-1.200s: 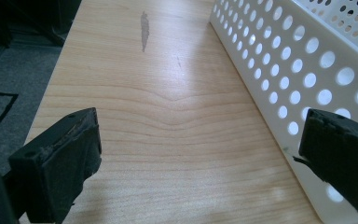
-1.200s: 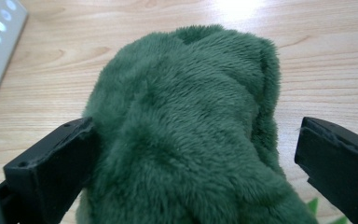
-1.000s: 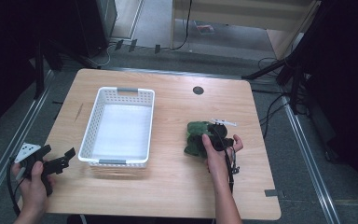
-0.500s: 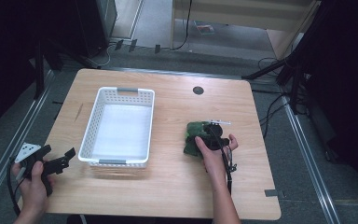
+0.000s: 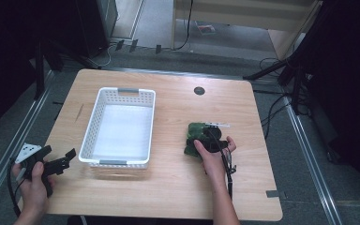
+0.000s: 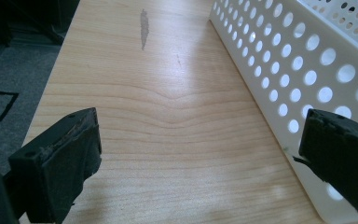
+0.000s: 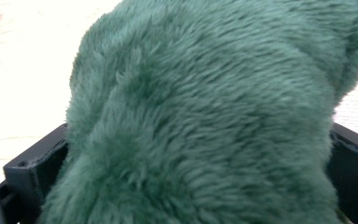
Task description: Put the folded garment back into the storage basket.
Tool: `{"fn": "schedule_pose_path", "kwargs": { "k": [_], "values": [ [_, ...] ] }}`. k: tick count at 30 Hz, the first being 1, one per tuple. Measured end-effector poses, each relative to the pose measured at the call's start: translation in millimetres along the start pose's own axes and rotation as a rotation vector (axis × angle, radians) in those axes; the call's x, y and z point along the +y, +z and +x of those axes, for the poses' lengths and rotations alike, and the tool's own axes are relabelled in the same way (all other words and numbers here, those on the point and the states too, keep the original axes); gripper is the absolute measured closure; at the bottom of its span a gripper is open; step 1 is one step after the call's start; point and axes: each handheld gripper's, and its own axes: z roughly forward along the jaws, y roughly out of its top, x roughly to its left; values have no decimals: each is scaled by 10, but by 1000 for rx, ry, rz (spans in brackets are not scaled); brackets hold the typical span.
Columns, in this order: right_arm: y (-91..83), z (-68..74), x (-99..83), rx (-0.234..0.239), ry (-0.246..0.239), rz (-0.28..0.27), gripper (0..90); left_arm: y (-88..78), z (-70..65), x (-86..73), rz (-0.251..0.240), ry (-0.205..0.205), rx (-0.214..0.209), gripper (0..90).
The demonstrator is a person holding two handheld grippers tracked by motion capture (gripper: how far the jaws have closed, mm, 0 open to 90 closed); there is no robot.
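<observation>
A dark green plush toy lies on the wooden table, right of a white perforated basket. My right gripper is pushed onto the toy from the near side. In the right gripper view the green fur fills the gap, and the jaws stand wide apart on either side of it. My left gripper hovers open at the table's near left corner beside the basket's near end. Between its fingers is only bare wood, and the basket wall is at the right.
The basket has nothing in it. A round dark cable hole sits in the table at the back. Metal floor rails run along both sides of the table. Dark stands and cables crowd the floor at the right.
My right gripper has slid a little left and toward the near side, deeper onto the green toy. The left gripper has stayed where it was.
</observation>
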Motion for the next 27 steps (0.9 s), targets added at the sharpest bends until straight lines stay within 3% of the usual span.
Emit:
{"fn": "schedule_pose_path", "kwargs": {
  "k": [10, 14, 16, 19, 22, 27],
  "values": [
    [28, 56, -52, -50, -52, -12, 9, 0, 0, 0, 1, 0, 0, 0],
    [0, 73, -64, -60, -80, -25, 139, 3, -1, 1, 1, 0, 1, 0],
    [-23, 54, -69, -44, -66, -38, 187, 3, -2, 1, 2, 0, 1, 0],
    [-73, -8, -71, 1, 13, -72, 255, 3, -2, 1, 2, -1, 1, 0],
    [-124, -27, -59, 25, 50, -103, 278, 2, -1, 1, 1, 0, 1, 0],
    [-244, 28, -10, 34, 45, -158, 283, 2, -1, 1, 1, -1, 1, 0]
  ]
}}
